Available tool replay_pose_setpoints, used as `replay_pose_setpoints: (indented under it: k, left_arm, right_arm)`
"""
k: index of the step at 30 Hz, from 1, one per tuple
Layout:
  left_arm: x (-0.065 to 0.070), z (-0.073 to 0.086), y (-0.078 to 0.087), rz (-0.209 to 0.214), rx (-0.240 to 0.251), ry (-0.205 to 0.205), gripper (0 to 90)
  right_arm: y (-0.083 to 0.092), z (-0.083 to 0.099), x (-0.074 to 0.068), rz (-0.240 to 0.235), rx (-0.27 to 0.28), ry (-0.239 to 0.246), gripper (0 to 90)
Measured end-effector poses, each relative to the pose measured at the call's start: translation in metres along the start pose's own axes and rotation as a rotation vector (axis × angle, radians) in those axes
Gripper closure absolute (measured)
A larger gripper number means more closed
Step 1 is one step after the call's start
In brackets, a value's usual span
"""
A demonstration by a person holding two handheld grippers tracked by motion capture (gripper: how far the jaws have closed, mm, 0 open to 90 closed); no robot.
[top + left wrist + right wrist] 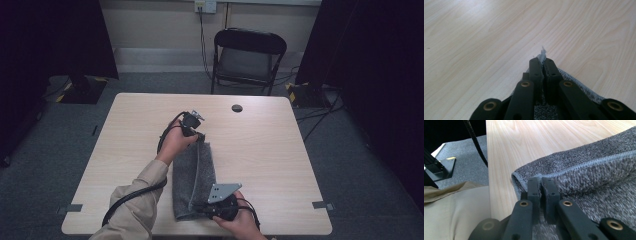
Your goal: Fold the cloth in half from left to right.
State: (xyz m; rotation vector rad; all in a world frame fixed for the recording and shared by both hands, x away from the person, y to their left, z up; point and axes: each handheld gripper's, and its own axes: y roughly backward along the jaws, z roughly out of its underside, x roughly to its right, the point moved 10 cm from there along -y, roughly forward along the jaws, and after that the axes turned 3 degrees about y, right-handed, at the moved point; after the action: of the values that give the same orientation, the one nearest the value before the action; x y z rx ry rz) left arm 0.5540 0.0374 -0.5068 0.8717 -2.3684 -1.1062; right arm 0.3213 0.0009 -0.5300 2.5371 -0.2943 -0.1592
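Note:
A grey towel [192,175] lies folded in a long strip on the wooden table [265,150], running from the middle towards the near edge. My left gripper [201,139] is at the strip's far end, shut on a towel corner. In the left gripper view that corner [542,53] sticks out as a frayed tuft between the tips of my left gripper [543,62]. My right gripper [200,206] is at the near end, low over the table. In the right gripper view my right gripper [541,181] is shut on the hemmed corner of the towel [586,172].
A black folding chair [247,55] stands beyond the far edge of the table. A round cable hole [237,108] sits near that edge. A beige sleeve [135,205] and a black cable [127,198] come in at the bottom left. Bare wood lies on both sides of the towel.

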Motion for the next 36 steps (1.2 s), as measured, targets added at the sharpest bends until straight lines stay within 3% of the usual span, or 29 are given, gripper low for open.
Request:
replay_pose_setpoints:
  k: [15, 36]
  left_arm:
    - [0.004, -0.003, -0.010, -0.011, -0.003, -0.003, 85.7]
    - [0.006, -0.004, -0.014, -0.015, 0.011, 0.011, 74.9]
  right_arm:
    - [0.004, 0.005, 0.004, 0.008, 0.000, -0.011, 86.5]
    - [0.006, 0.013, 0.007, 0.014, -0.012, -0.039, 84.2]
